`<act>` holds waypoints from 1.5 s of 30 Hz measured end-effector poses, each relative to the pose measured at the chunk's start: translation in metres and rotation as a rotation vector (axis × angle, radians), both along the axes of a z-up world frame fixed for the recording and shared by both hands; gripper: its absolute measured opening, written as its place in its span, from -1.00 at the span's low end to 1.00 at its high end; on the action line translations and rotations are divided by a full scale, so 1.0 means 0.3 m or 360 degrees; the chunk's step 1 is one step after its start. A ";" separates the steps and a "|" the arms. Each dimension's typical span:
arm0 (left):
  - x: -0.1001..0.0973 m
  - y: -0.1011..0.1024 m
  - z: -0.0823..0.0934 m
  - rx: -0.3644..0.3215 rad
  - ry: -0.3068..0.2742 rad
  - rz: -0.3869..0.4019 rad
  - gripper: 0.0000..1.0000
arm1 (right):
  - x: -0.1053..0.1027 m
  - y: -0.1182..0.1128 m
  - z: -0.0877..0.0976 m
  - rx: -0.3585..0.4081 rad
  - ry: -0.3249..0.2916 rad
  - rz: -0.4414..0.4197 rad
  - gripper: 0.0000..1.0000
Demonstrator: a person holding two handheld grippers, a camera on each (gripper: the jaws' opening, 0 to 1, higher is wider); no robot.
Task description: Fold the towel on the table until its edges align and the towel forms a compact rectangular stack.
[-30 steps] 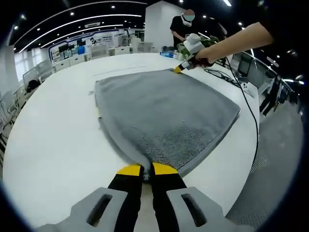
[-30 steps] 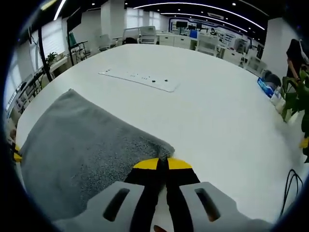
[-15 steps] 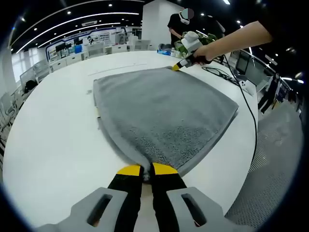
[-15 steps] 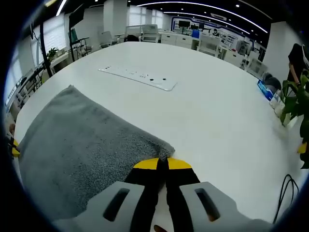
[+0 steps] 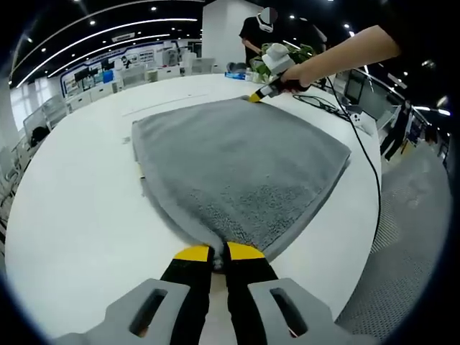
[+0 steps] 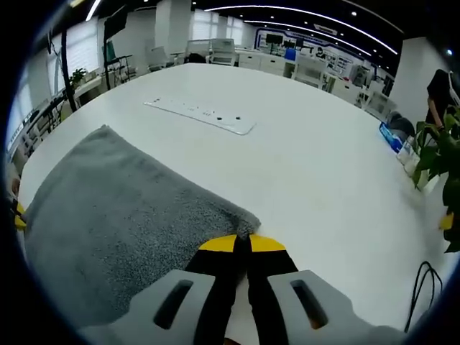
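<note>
A grey towel [image 5: 237, 162] lies spread on the white round table [image 5: 79, 208]. My left gripper [image 5: 218, 252] is shut on the towel's near corner. At the far side the right gripper [image 5: 257, 95], held by a person's hand [image 5: 295, 74], pinches the opposite corner. In the right gripper view the towel [image 6: 115, 215] spreads to the left, and my right gripper [image 6: 241, 243] is shut on its corner. The left gripper's yellow tip [image 6: 17, 220] peeks in at the left edge.
A flat white strip [image 6: 198, 115] lies on the table beyond the towel. Black cables [image 5: 359, 144] run along the table's right edge. A plant [image 6: 438, 154] and a blue item [image 6: 394, 134] stand at the far side. Another person [image 5: 259, 36] stands behind the table.
Both views have shifted slightly; the towel looks a little more stretched between the two grippers. Both grips are unchanged.
</note>
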State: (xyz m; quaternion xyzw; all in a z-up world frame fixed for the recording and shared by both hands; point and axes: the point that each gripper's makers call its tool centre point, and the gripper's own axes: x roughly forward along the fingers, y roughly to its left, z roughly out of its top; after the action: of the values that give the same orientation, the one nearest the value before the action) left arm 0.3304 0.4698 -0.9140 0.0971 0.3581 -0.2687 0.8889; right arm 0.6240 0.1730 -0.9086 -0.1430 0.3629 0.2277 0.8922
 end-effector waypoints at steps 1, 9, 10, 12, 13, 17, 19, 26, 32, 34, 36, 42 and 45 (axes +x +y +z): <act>0.000 0.000 0.001 0.0005 -0.0002 -0.0006 -0.87 | 0.000 -0.001 0.000 0.0008 -0.0002 -0.0006 -0.96; 0.000 0.003 0.000 0.0015 -0.0007 -0.0005 -0.87 | -0.001 -0.004 0.001 0.0141 0.0057 -0.0197 -0.95; 0.000 0.004 0.000 0.0017 -0.0008 -0.0006 -0.87 | 0.002 -0.004 0.002 0.0126 0.0055 -0.0185 -0.95; 0.000 0.004 0.000 0.0018 -0.0007 -0.0007 -0.87 | 0.004 0.001 0.002 0.0094 0.0062 -0.0173 -0.95; 0.001 0.005 0.000 0.0020 -0.0006 -0.0008 -0.87 | 0.003 0.002 0.002 0.0066 0.0066 -0.0154 -0.95; 0.001 0.007 -0.001 0.0034 -0.0006 -0.0014 -0.86 | 0.001 -0.001 0.002 0.0061 0.0079 -0.0169 -0.93; 0.001 0.008 0.000 0.0038 -0.0008 -0.0012 -0.86 | -0.003 0.000 0.003 0.0059 0.0081 -0.0170 -0.91; -0.007 0.027 0.009 0.0031 -0.0011 -0.0016 -0.82 | -0.013 -0.002 0.018 0.0100 0.0068 -0.0186 -0.85; -0.014 0.047 0.028 0.0019 -0.0067 -0.0008 -0.58 | -0.019 -0.002 0.042 0.0119 0.0056 -0.0164 -0.64; -0.018 0.051 0.036 0.0017 -0.0083 -0.0003 -0.50 | -0.021 0.003 0.049 0.0148 0.0052 -0.0174 -0.60; -0.019 0.051 0.043 0.0013 -0.0092 -0.0003 -0.46 | -0.024 0.007 0.053 0.0156 0.0052 -0.0173 -0.55; -0.006 0.053 0.087 0.0005 -0.0168 0.0025 -0.26 | -0.025 0.022 0.088 0.0219 0.0022 -0.0195 -0.40; 0.000 0.052 0.097 0.0008 -0.0180 0.0036 -0.02 | -0.035 0.028 0.105 0.0221 0.0017 -0.0183 -0.34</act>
State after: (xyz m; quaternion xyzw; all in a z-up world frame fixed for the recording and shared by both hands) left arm 0.3304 0.4854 -0.8848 0.1102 0.3091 -0.2520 0.9104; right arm 0.6135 0.1813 -0.8772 -0.0585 0.3586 0.2017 0.9096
